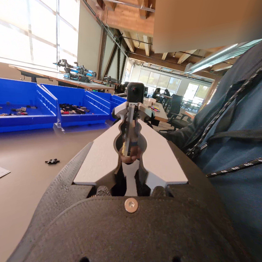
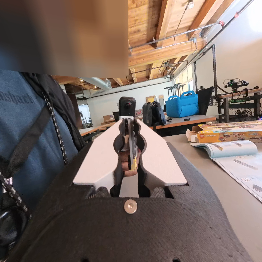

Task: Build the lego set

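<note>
Lego assembly (image 1: 128, 136), a long grey strip of plates with a yellow piece at one end, is held edge-on in mid-air between the two facing grippers. The left gripper (image 1: 129, 120) is closed on one end and the right gripper (image 2: 129, 121) is clamped on the other. If the grippers are twisted or pushed together unevenly, the thin strip could be bent apart or dropped onto the table (image 1: 35, 148) below.

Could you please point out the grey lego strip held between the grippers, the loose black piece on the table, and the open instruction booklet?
grey lego strip (image 1: 129, 127): left wrist view, mid-length of its grey edge.
black piece (image 1: 52, 161): left wrist view, its centre.
instruction booklet (image 2: 232, 148): right wrist view, curled upper page.
</note>
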A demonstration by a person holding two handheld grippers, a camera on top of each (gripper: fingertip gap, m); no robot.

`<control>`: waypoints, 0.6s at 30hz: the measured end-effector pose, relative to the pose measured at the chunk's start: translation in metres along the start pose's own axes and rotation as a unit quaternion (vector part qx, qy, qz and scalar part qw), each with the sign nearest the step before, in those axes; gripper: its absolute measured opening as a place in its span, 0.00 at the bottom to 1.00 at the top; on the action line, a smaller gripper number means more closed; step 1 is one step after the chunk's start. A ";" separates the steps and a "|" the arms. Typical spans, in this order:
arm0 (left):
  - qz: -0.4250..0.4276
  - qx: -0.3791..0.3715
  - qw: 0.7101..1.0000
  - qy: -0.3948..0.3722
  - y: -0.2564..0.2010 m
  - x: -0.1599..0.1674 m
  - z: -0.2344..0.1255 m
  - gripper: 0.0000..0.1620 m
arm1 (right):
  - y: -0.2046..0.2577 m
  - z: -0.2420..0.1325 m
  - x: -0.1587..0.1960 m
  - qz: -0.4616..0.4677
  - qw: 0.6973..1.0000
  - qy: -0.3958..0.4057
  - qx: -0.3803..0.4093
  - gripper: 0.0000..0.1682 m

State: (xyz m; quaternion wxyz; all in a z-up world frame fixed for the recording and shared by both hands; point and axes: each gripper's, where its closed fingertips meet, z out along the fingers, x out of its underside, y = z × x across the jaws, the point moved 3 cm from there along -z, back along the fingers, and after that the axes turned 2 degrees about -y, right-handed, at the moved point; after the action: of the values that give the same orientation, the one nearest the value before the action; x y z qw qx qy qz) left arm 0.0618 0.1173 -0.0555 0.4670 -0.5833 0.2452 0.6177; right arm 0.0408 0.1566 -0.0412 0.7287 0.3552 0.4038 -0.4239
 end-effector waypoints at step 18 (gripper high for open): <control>0.271 -0.049 0.950 0.149 -0.045 -0.032 -0.003 0.05 | 0.046 0.018 -0.029 -0.132 0.985 0.098 -0.054 0.17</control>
State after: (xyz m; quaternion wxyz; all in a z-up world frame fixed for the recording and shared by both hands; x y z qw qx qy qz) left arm 0.0989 0.1251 -0.0143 0.2109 -0.6025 0.4301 0.6384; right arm 0.0790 0.1685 0.0004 0.6415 0.2986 0.5386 -0.4574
